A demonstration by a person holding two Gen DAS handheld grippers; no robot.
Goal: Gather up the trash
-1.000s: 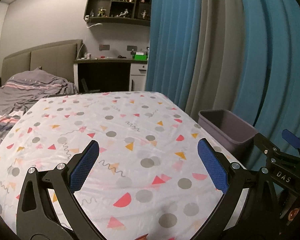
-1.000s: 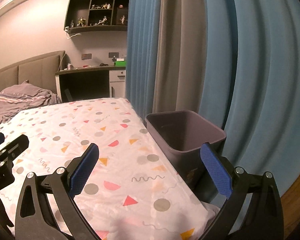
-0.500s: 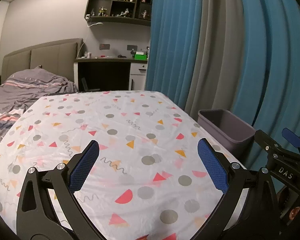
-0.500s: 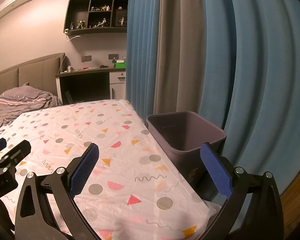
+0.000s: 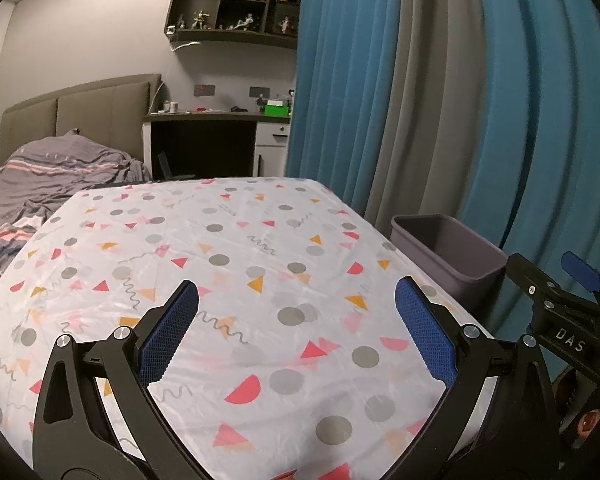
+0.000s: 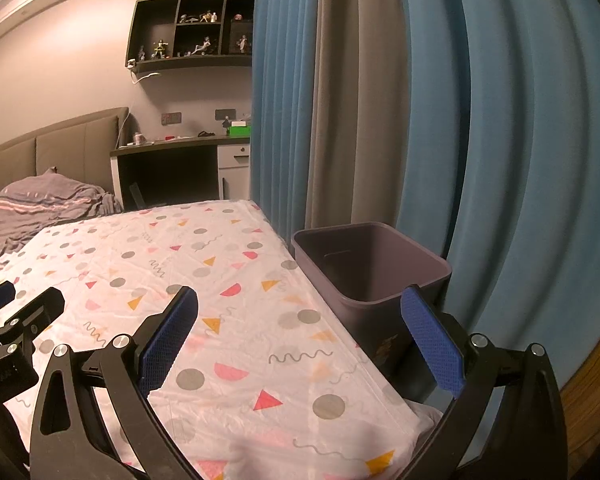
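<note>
Both the left hand-held gripper (image 5: 296, 300) and right hand-held gripper (image 6: 300, 308) are spread wide, grasping nothing, above the patterned worktop (image 6: 236, 280). The grey bin (image 6: 370, 264) stands upright, mouth up, centre-right of frame.

One bin (image 6: 370, 268), one patterned table (image 5: 236, 256), two grippers, one bed (image 5: 52, 176).

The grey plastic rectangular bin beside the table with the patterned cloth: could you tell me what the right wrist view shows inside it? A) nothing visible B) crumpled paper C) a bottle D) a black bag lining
A: in the right wrist view the grey plastic rectangular bin stands open-topped next to the table with the patterned cloth, and only its bare inner walls show, though its floor is not fully visible.
</note>
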